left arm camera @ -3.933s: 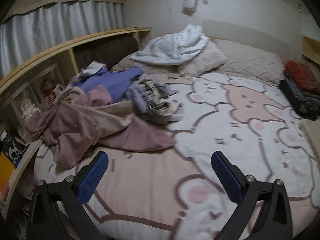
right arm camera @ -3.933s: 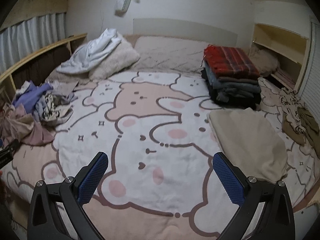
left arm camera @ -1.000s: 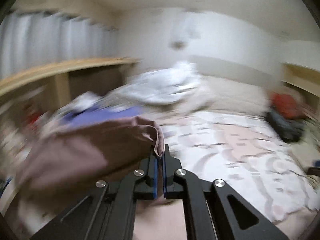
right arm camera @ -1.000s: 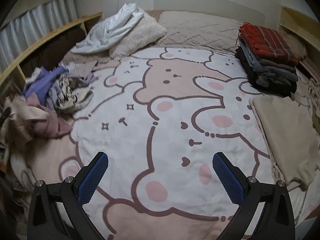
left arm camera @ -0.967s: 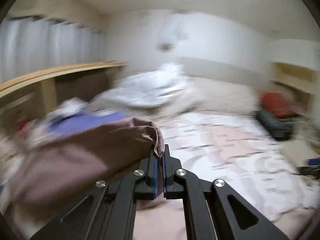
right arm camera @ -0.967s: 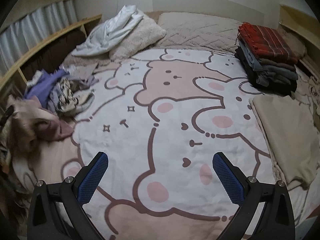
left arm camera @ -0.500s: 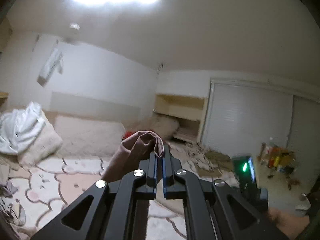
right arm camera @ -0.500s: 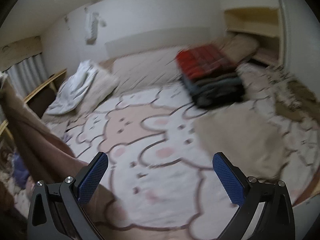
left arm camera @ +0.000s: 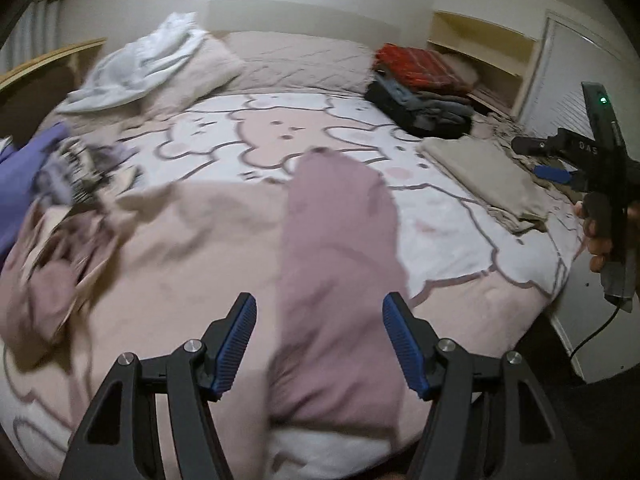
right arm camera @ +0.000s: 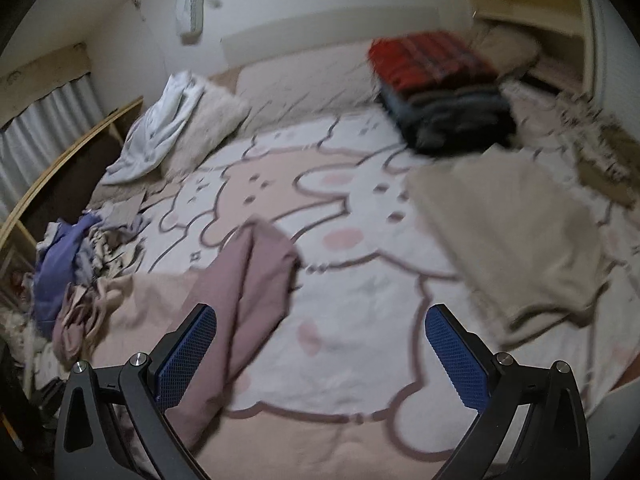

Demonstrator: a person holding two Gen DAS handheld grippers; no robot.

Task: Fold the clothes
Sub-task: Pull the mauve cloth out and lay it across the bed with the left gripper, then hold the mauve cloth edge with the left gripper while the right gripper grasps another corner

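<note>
A mauve-pink garment (left arm camera: 340,264) lies stretched out lengthwise on the bear-print blanket (left arm camera: 256,136), its near end at the bed's front edge. My left gripper (left arm camera: 316,346) is open just above that near end, a finger on each side, holding nothing. In the right wrist view the same garment (right arm camera: 248,304) lies left of centre. My right gripper (right arm camera: 320,356) is open and empty above the blanket (right arm camera: 360,272), to the garment's right. It also shows at the right edge of the left wrist view (left arm camera: 556,172).
A heap of unfolded clothes (left arm camera: 48,184) lies at the left. A folded beige piece (right arm camera: 512,236) and a stack of folded clothes topped with red plaid (right arm camera: 440,88) sit at the right. Pillows and a white garment (right arm camera: 160,128) lie at the head.
My left gripper, shut on the mauve garment and lifting it from the heap a second ago, has laid it across the blanket and opened. My right gripper stayed open while swinging around.
</note>
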